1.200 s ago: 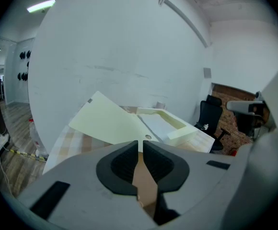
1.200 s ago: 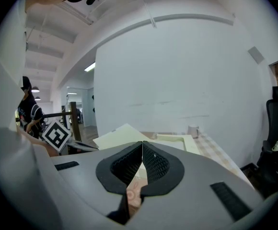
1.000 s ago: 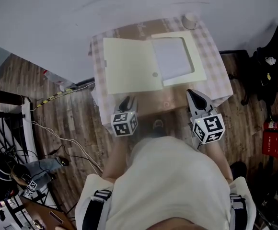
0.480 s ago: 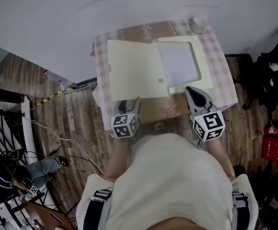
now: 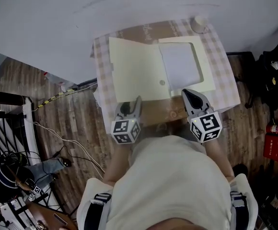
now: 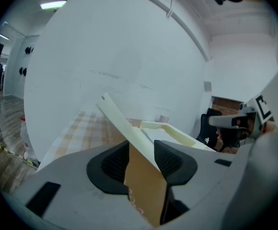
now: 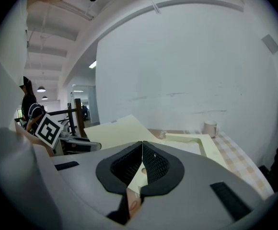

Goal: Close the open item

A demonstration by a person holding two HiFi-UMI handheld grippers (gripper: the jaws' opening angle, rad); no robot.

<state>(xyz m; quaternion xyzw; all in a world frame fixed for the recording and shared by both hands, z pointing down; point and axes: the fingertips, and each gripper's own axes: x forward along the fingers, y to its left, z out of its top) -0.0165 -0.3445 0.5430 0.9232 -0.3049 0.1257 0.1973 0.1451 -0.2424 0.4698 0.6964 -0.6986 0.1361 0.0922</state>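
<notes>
1. At far left, cables (image 5: 57, 138) trail over the wooden floor (image 5: 76, 119) next to the surface (image 5: 223, 75), which is covered with a checked cloth.
2. Your left tool (image 5: 131, 103) sits at the near left edge of the surface. Its jaws are apart and have just been closing.
3. The near edge of the cream lid (image 5: 136, 68) stands between those jaws. It lies against the right-hand pad, and a gap shows on the other side.
4. The lid is open, swung out to the left of the box (image 5: 200, 56), and covers the left half of the surface. In your left gripper view the lid (image 6: 124, 123) slants up and away from the tool (image 6: 141, 150). A small round button (image 5: 162, 83) sits near the lid's right edge.
5. The box lies flat on the right half of the surface, a cream frame around a white sheet (image 5: 179, 63).
6. Your right tool (image 5: 189, 94) rests at the near edge of the box with its jaws closed together. In your right gripper view a sliver of cream shows below the pads of the tool (image 7: 142, 152). You cannot tell whether it is pinched.
7. A cup (image 5: 198, 23) stands at the far right corner of the surface, apart from the box.
8. A red fire extinguisher (image 5: 277, 147) lies on the floor at far right.
</notes>
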